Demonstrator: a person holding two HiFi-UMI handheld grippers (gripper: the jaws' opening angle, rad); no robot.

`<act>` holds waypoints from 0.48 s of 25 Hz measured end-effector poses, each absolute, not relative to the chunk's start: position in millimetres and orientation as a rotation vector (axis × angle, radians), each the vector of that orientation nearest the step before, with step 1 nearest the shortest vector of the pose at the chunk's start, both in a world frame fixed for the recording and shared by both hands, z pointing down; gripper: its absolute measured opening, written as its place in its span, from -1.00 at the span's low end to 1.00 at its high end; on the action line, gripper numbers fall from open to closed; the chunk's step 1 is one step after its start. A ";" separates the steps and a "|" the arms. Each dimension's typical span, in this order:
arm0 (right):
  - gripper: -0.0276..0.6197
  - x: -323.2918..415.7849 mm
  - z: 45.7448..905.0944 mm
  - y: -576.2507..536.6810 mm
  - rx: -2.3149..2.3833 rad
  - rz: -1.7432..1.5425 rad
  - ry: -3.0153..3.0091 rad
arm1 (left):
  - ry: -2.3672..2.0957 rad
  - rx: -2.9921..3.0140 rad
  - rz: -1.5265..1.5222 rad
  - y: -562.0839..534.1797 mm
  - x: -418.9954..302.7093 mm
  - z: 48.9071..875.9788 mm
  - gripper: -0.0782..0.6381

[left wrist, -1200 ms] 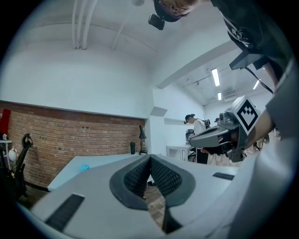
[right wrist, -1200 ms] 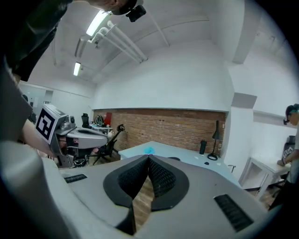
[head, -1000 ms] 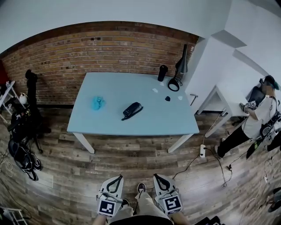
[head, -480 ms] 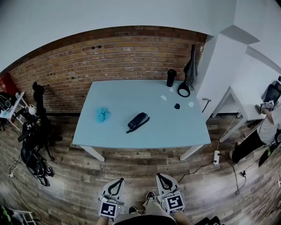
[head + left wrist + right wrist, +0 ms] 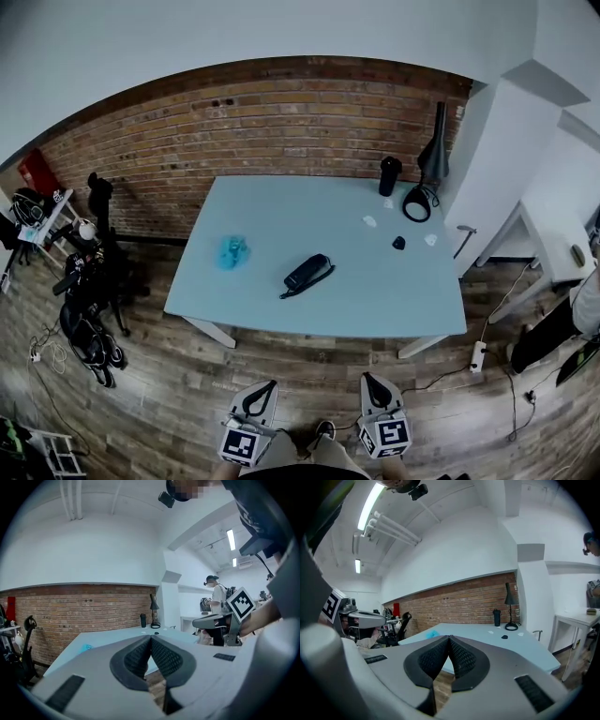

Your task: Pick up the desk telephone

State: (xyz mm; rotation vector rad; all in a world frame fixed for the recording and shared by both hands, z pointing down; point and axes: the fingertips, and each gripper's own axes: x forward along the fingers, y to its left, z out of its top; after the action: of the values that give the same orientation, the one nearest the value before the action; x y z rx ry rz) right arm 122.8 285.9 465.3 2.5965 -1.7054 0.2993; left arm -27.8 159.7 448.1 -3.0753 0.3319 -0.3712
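Observation:
The black desk telephone (image 5: 307,273) lies on the pale blue table (image 5: 281,309), near the middle, with its cord trailing to its front left. Both grippers are held low at the bottom of the head view, well short of the table, over the wooden floor. My left gripper (image 5: 265,387) is shut with nothing in it, its tips meeting in the left gripper view (image 5: 150,637). My right gripper (image 5: 372,380) is shut and empty too, tips together in the right gripper view (image 5: 448,638). The telephone is hidden behind the jaws in both gripper views.
On the table stand a black cup (image 5: 389,175) and a black desk lamp (image 5: 434,159) at the far right, a blue object (image 5: 233,251) at the left, and small bits (image 5: 398,243). A brick wall (image 5: 262,122) runs behind. Bags (image 5: 86,328) lie left; a person (image 5: 572,323) stands right.
The table and telephone have drifted rightward and grown slightly nearer in the head view as I walk toward them. Both grippers stay shut and low.

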 end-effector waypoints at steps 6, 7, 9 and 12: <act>-0.87 134.8 476.2 261.8 2.609 0.337 -1.661 | 0.279 -3.086 -0.329 127.6 -10.1 458.7 -0.72; -0.87 138.4 475.4 257.4 2.607 0.335 -1.653 | 0.262 -3.085 -0.317 122.6 -4.2 458.4 -0.72; -0.87 143.2 472.0 247.6 2.602 0.328 -1.639 | 0.230 -3.099 -0.320 112.0 6.1 457.3 -0.72; -0.87 146.9 463.2 228.5 2.582 0.315 -1.629 | 0.190 -3.124 -0.321 93.6 17.7 455.1 -0.72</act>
State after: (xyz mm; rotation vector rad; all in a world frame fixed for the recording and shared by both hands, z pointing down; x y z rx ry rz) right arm 146.9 228.5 463.2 2.5824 -1.6288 0.3147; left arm 17.7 93.6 455.1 -3.1237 0.1895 -0.3211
